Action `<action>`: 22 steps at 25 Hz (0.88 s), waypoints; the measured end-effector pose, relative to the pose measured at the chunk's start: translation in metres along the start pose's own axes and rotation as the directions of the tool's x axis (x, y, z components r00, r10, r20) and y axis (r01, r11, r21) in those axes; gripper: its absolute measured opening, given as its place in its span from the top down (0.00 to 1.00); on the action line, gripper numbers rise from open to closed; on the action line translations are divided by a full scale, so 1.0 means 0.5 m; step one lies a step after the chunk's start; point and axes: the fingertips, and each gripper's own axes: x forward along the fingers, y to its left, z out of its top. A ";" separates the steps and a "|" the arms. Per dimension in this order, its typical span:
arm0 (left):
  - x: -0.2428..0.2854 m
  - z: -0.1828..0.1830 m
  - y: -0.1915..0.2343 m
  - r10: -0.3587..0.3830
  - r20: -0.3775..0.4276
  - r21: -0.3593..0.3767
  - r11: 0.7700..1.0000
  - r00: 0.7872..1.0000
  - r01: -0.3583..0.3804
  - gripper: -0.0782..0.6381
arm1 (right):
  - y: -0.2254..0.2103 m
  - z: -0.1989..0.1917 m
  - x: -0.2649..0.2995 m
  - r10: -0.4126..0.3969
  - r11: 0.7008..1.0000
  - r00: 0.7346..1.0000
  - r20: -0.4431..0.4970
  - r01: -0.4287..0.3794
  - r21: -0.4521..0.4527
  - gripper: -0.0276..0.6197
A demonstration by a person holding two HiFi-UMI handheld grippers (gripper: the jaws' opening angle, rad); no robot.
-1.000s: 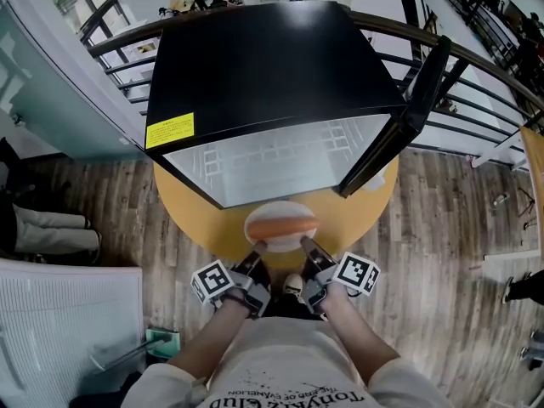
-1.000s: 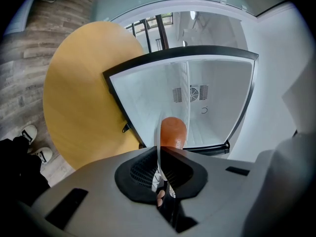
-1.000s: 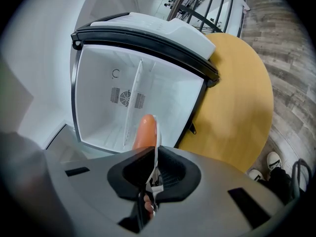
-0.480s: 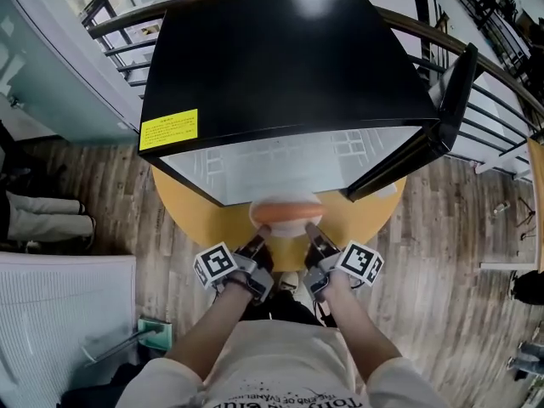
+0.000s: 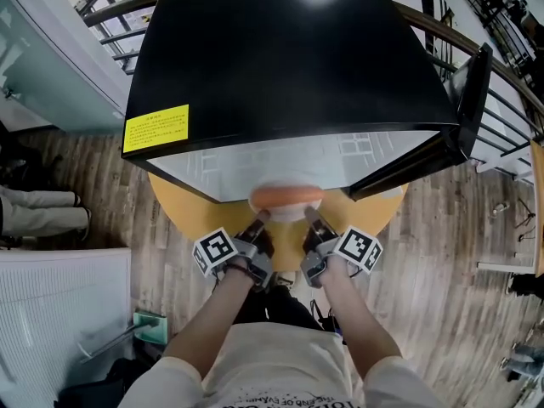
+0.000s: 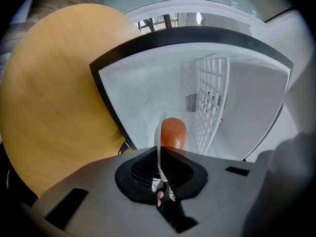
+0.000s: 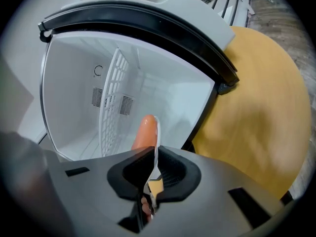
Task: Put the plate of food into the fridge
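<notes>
small round white plate [image 5: 287, 212], thin glossy rim, with one smooth orange sausage [image 5: 287, 197] on it. seen from the head view the sausage's long axis runs side to side, across the fridge mouth, rounded at both ends. the plate is right at the opening of the fridge [image 5: 289, 58], with its far rim tucked under the front edge of the black top. it's over the round yellow wooden bench [image 5: 191, 206] that the fridge stands on.

the fridge is a boxy black thing with a shiny flat top and a yellow sticker [image 5: 156, 127] near its front left corner. the inside is plain white plastic with a white wire rack [image 6: 211, 100]. the door [image 5: 463, 100] is swung out on the right.

both grippers pinch the near rim. the left gripper [image 5: 260, 219] has its jaws closed on the left part of the rim, and the right gripper [image 5: 311, 220] is clamped on the right part. in each gripper view the rim shows edge-on, as a thin white line squeezed between the black ribbed pads.

both bare forearms reach forward from the torso and angle in towards each other. the grippers are close side by side, tips slightly down, with the marker cubes on the outer sides.
</notes>
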 end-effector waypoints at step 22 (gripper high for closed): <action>0.100 0.081 0.053 0.074 0.084 -0.020 0.997 0.994 -0.073 0.84 | -0.055 0.057 0.124 -0.055 0.998 0.998 0.013 0.055 0.000 0.90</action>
